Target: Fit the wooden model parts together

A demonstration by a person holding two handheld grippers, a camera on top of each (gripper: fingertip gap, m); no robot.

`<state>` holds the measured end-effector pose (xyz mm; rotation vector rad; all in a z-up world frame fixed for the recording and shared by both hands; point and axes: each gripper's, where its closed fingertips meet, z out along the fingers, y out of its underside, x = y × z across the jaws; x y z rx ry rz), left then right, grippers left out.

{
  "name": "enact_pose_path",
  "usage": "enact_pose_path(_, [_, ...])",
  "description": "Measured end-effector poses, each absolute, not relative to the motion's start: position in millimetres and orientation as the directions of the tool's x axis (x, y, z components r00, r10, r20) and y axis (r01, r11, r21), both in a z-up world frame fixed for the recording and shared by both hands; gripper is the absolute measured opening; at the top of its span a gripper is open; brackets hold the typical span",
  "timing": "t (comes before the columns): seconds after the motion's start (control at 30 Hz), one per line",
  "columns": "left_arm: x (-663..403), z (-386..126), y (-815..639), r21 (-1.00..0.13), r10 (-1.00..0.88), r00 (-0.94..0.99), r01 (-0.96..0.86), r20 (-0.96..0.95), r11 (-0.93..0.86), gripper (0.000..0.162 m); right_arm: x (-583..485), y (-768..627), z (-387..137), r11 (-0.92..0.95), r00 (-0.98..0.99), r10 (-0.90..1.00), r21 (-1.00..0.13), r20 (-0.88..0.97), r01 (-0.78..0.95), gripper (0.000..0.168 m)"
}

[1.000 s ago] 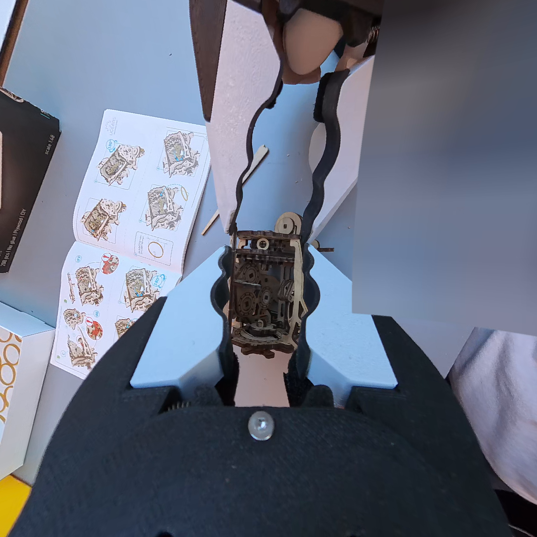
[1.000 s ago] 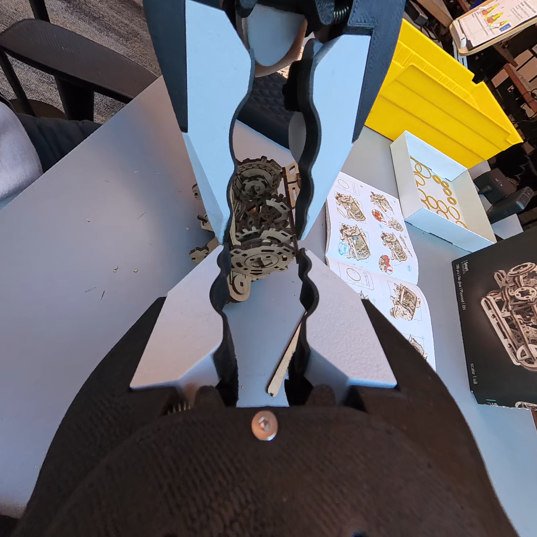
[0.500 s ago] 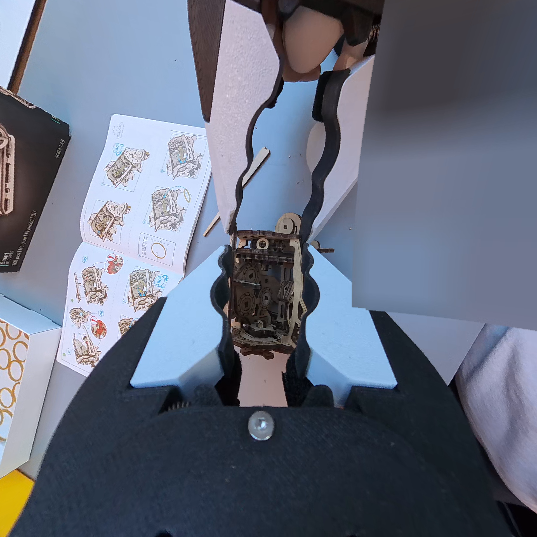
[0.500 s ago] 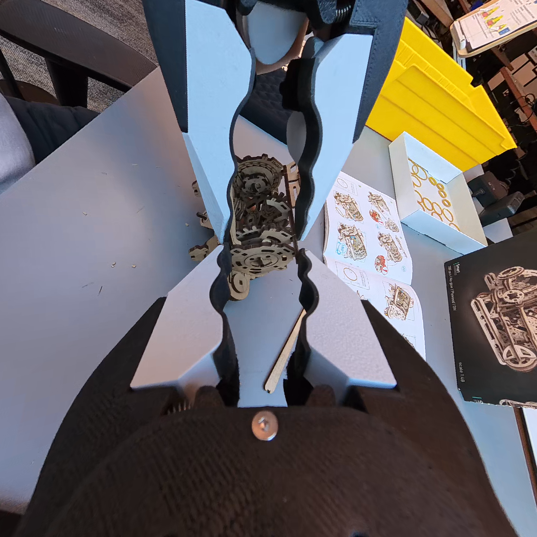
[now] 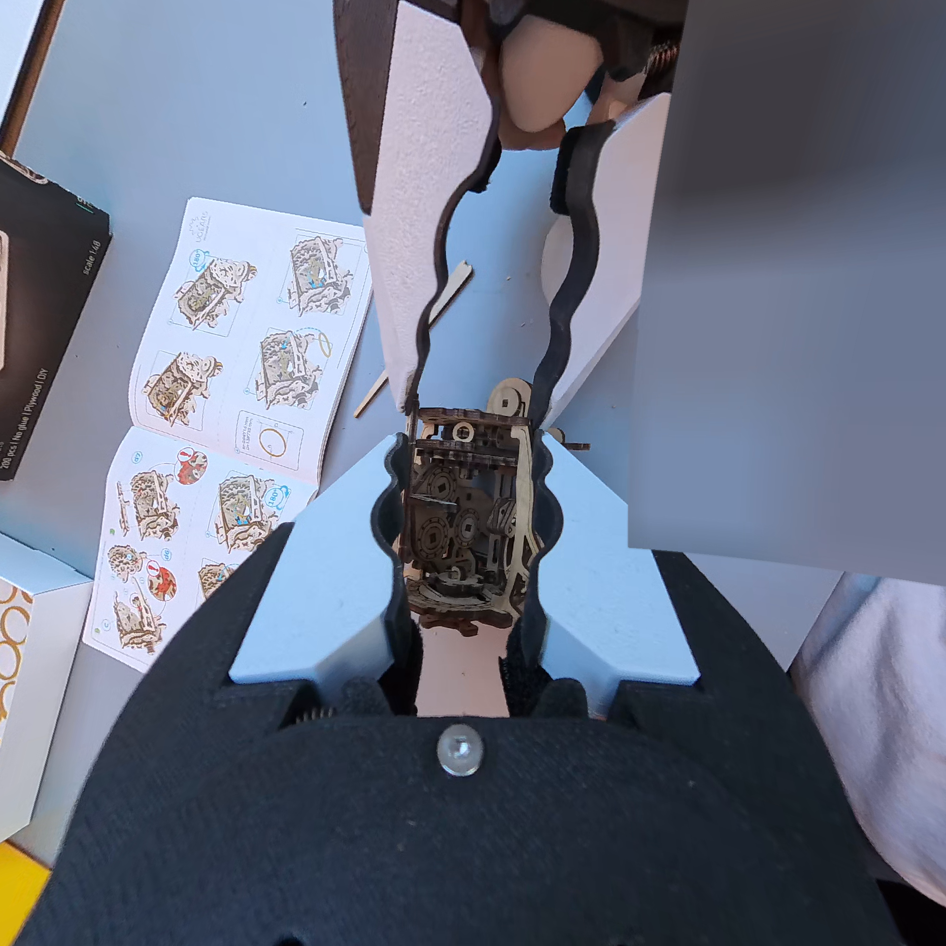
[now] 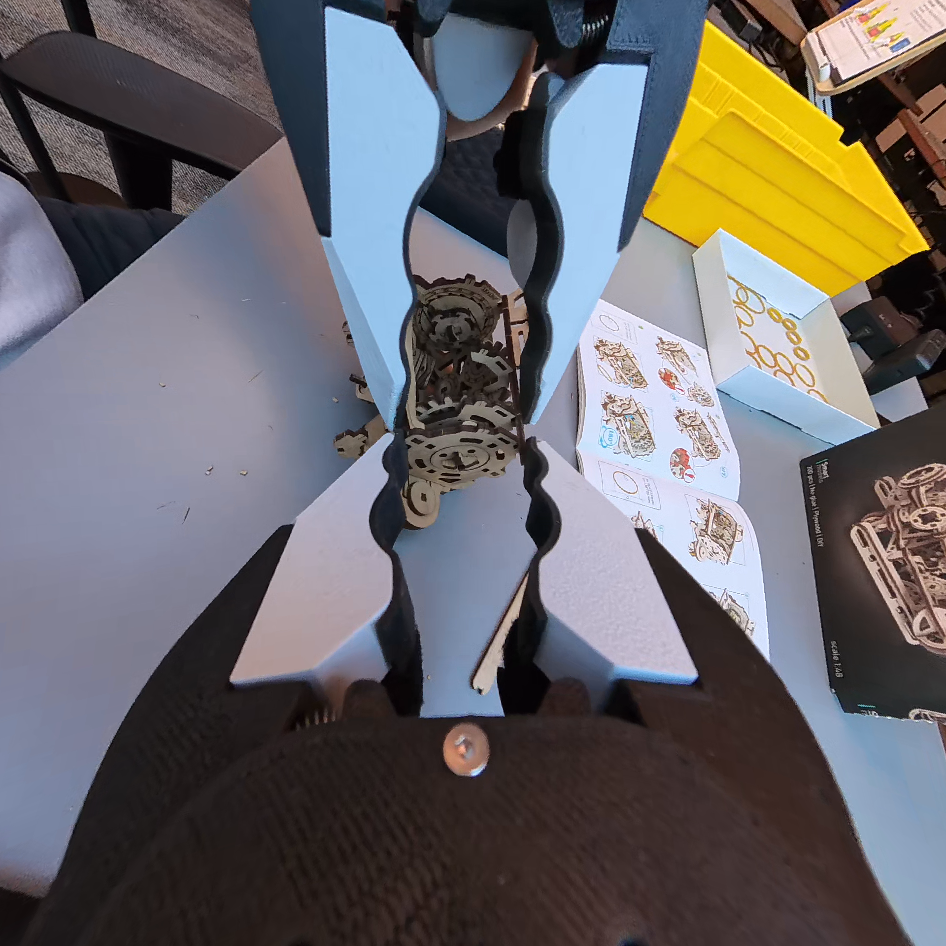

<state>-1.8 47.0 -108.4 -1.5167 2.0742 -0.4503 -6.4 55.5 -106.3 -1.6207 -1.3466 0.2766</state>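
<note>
A small wooden gear model (image 5: 460,522) is held in the air between both grippers, above the grey table (image 6: 153,409). My left gripper (image 5: 468,445) is shut on its sides, with most of the model between the fingers. My right gripper (image 6: 460,448) faces it from the other side, and its fingertips clamp the model's gear-plate end (image 6: 450,455). It enters the left wrist view from the top (image 5: 473,409). A flat wooden stick (image 6: 499,645) and small loose wooden parts (image 6: 358,440) lie on the table below.
An open instruction booklet (image 6: 660,409) lies beside the work spot. A black kit box (image 6: 885,563) and a white box with gold rings (image 6: 778,332) lie farther out. Yellow bins (image 6: 768,169) sit behind them. A dark chair (image 6: 128,102) stands past the table edge. Left and right tips are no more than a few centimetres apart.
Both grippers keep their hold on the model. The pair has only drifted slightly over the table, so the booklet and stick shift a little in view.
</note>
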Motion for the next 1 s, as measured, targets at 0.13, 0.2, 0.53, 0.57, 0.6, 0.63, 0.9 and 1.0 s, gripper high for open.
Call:
enact_pose_path(0.13, [-2, -108, 47, -0.557, -0.947, -0.232, -0.767, -0.223, 0.319, 0.047, -7, 55, -106, 0.102, 0.352, 0.842, -0.762, 0.409, 0.64, 0.044])
enact_pose_path(0.2, [-2, -108, 47, -0.561, -0.947, -0.23, -0.764, -0.223, 0.318, 0.047, -7, 55, -106, 0.094, 0.358, 0.846, -0.772, 0.395, 0.629, 0.045])
enact_pose_path(0.53, [-42, -84, 64, -0.652, -0.957, -0.123, -0.709, -0.261, 0.269, 0.062, -8, 52, -105, 0.141, 0.335, 0.858, -0.805, 0.39, 0.577, 0.047])
enact_pose_path(0.57, [-51, -82, 69, -0.677, -0.966, -0.096, -0.696, -0.24, 0.238, 0.063, -8, 52, -105, 0.143, 0.332, 0.858, -0.804, 0.391, 0.577, 0.047])
enact_pose_path(0.6, [-58, -83, 70, -0.704, -0.978, -0.078, -0.683, -0.192, 0.193, 0.065, -8, 52, -105, 0.146, 0.33, 0.858, -0.804, 0.392, 0.577, 0.047])
enact_pose_path(0.63, [-64, -86, 69, -0.732, -0.99, -0.058, -0.668, -0.131, 0.136, 0.068, -8, 52, -105, 0.146, 0.33, 0.858, -0.803, 0.393, 0.577, 0.047])
enact_pose_path(0.9, [-77, -76, 57, -0.917, -0.98, -0.035, -0.346, -0.197, 0.197, 0.057, -8, 52, -105, 0.141, 0.345, 0.858, -0.819, 0.382, 0.555, 0.047])
enact_pose_path(1.0, [-76, -86, 62, -0.887, -0.956, -0.031, -0.366, -0.291, 0.282, 0.071, -8, 51, -105, 0.148, 0.341, 0.859, -0.822, 0.383, 0.55, 0.047])
